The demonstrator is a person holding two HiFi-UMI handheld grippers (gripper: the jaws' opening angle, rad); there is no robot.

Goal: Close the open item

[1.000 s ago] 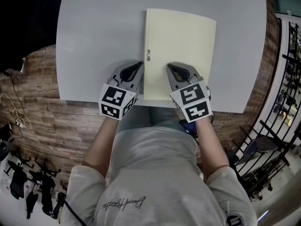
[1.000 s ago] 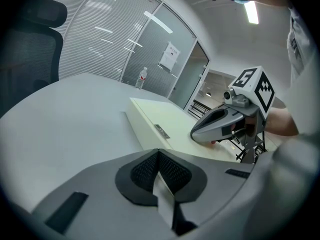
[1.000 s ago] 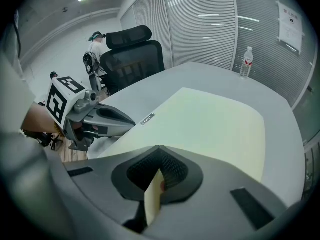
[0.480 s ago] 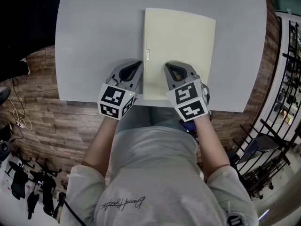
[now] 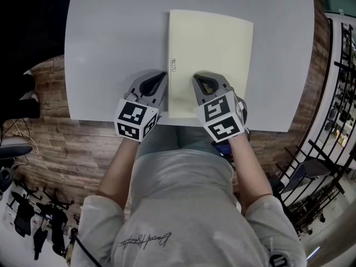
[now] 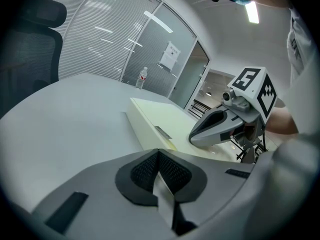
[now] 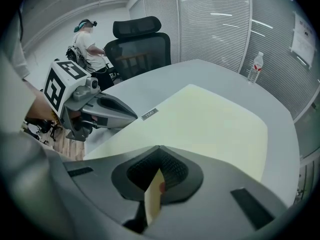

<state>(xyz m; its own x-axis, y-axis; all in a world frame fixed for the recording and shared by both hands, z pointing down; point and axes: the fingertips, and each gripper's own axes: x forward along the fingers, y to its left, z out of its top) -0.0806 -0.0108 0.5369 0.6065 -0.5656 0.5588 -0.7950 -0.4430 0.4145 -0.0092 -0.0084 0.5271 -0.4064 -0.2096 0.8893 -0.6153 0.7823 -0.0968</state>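
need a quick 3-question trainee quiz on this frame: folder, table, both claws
1. Fill in: the jaws of the left claw stand ___.
2. Which claw is over the pale yellow folder? A) left claw B) right claw C) neither
3. True or false: the folder lies open on the table.

Key: 1 together; 2 B; 3 false, it lies flat and closed.
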